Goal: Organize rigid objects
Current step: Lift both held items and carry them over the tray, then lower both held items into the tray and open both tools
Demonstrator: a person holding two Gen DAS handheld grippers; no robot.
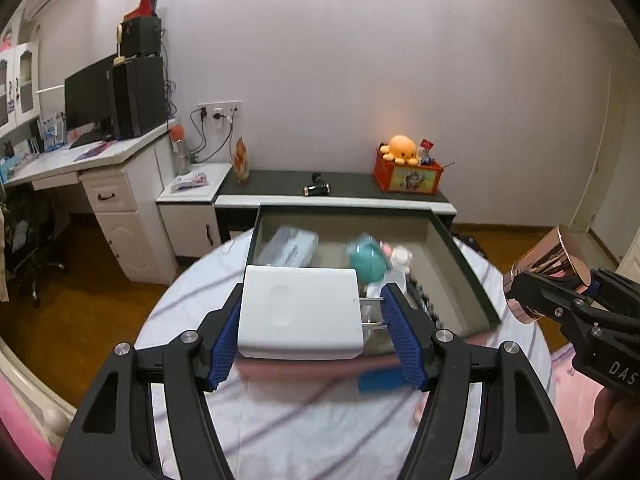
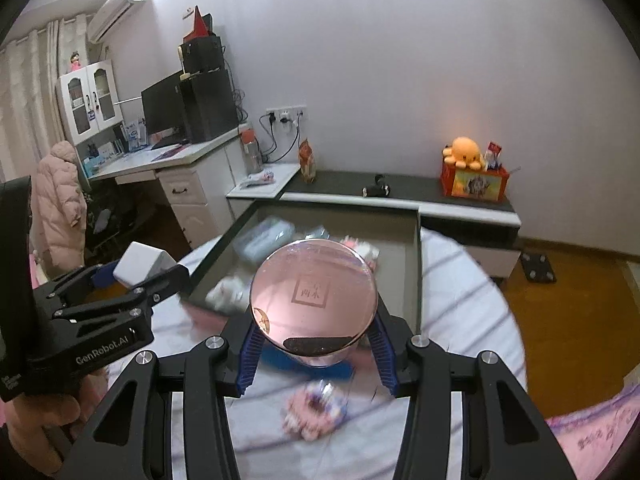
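A: Begin at the left gripper (image 1: pixel 312 322). Its blue fingers (image 1: pixel 222 340) clamp a white charger block (image 1: pixel 298 312) side to side, low in the middle of the left wrist view. The metal prongs stick out toward the right-hand finger, so the grip looks to sit partly on the prongs rather than on the flat body.

B: And the right gripper (image 2: pixel 316 344)?

A: Its fingers (image 2: pixel 250 354) close narrowly on a rose-gold capped jar (image 2: pixel 314 300), whose mirrored top fills the centre of the right wrist view. The same jar appears at the right edge of the left view, tilted in the black jaws.

B: Where do both things sit relative to the drawer?

A: Both are held in the air, in front of an open dark drawer (image 1: pixel 472 280) in mid frame. It already contains a pale packet (image 1: pixel 288 246), a teal round thing (image 1: pixel 368 262) and some small white items, blurred. Under the grippers lies a white striped cloth (image 1: pixel 280 420), seemingly on a bed.

B: So which step is this?

A: It reads as the carry: two rigid things picked up, neither placed yet. The next move likely calls for bringing each over a free patch of the drawer floor, lowering clear of the wall, then letting go gently, the jar upright so it does not roll.
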